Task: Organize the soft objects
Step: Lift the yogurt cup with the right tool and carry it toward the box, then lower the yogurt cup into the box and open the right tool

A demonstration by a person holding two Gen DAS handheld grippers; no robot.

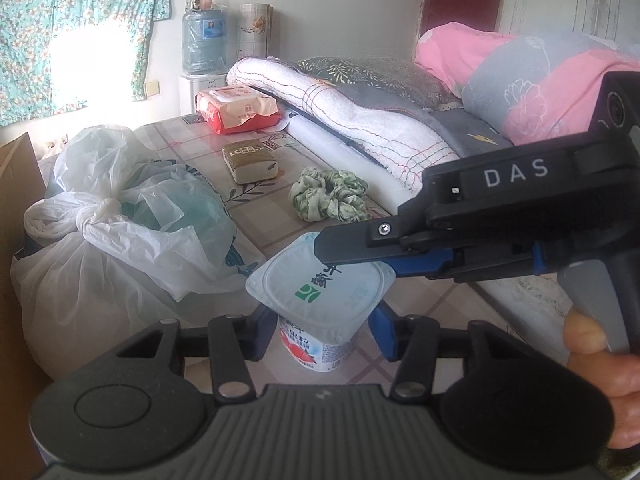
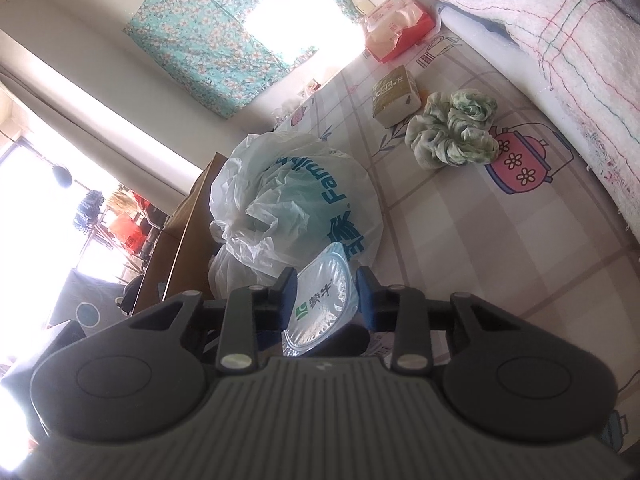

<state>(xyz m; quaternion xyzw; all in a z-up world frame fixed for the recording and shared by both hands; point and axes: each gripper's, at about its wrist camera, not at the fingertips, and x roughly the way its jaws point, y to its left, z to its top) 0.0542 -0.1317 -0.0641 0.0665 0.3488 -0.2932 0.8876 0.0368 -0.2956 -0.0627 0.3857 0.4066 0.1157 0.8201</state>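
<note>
Standing upright on the tablecloth [image 1: 280,184], the yogurt cup [image 1: 320,304] sits between the left gripper [image 1: 318,330] pads, clamped; right gripper [image 2: 326,300] pinches its foil lid rim from the side.

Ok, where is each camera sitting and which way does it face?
Left wrist: on the left gripper, looking down across the table towards the bedding; its fingers flank the yogurt cup; the right gripper and a hand show at right.
Right wrist: on the right gripper, rolled sideways, facing the plastic bag and curtain; its fingers straddle the cup lid.
Shared: yogurt cup, scrunchie, plastic bag, tissue packs.
</note>
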